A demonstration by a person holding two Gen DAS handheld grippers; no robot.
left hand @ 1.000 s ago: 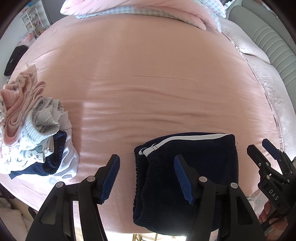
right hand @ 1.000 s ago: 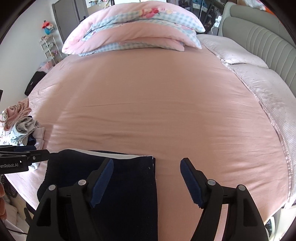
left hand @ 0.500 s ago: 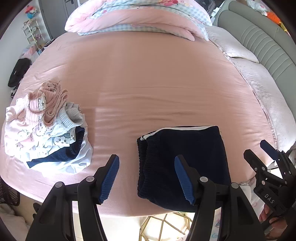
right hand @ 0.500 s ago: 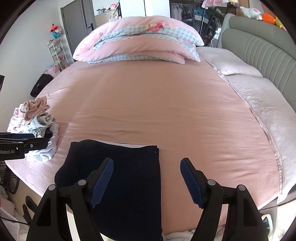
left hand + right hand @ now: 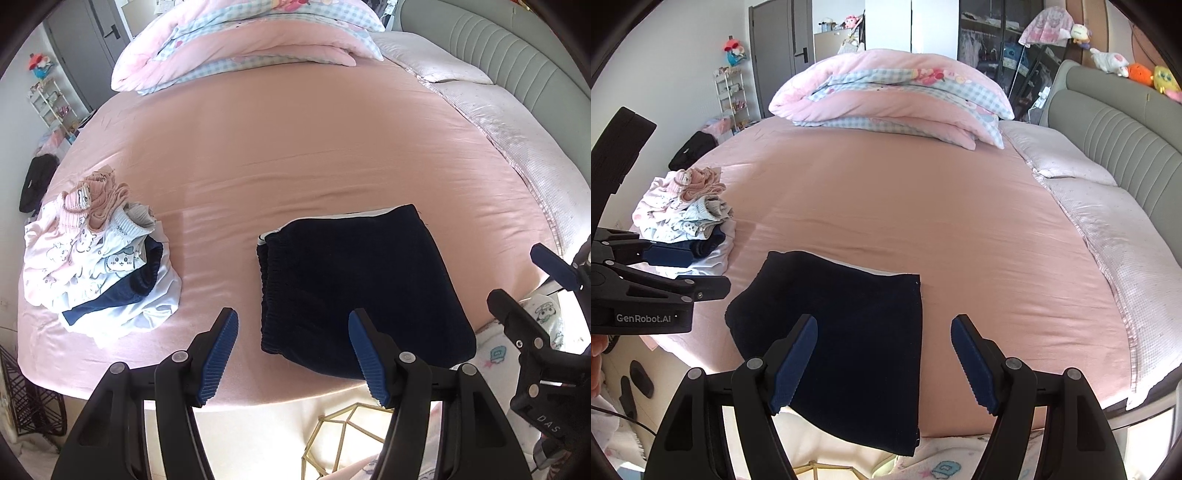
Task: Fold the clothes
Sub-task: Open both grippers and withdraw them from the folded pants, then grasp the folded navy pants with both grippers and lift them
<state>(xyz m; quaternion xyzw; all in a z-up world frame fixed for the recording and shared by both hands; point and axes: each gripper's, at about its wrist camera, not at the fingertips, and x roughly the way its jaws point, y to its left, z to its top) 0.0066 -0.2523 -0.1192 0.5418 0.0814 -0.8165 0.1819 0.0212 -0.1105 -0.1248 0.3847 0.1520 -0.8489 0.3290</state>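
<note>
A navy garment (image 5: 354,280) with a white stripe and ribbed waistband lies folded at the near edge of the pink bed (image 5: 295,140). In the right wrist view the same navy garment (image 5: 849,325) overhangs the bed's edge a little. My left gripper (image 5: 291,318) hovers above and short of its left side, open, with nothing between its blue pads. My right gripper (image 5: 882,325) hangs open over the fold's right edge, apart from the cloth. Each gripper shows in the other's view: the right gripper (image 5: 517,291) and the left gripper (image 5: 694,271).
A loose pile of pale and navy clothes (image 5: 96,269) sits at the bed's left edge. A folded pink and blue duvet (image 5: 251,44) lies at the far end, a grey headboard (image 5: 1115,133) on the right. A gold wire frame (image 5: 354,424) and dark slippers (image 5: 639,376) are on the floor.
Both grippers have drawn back and up from the navy garment, which stays folded on the bed. More of the bed, the clothes pile and the floor now show.
</note>
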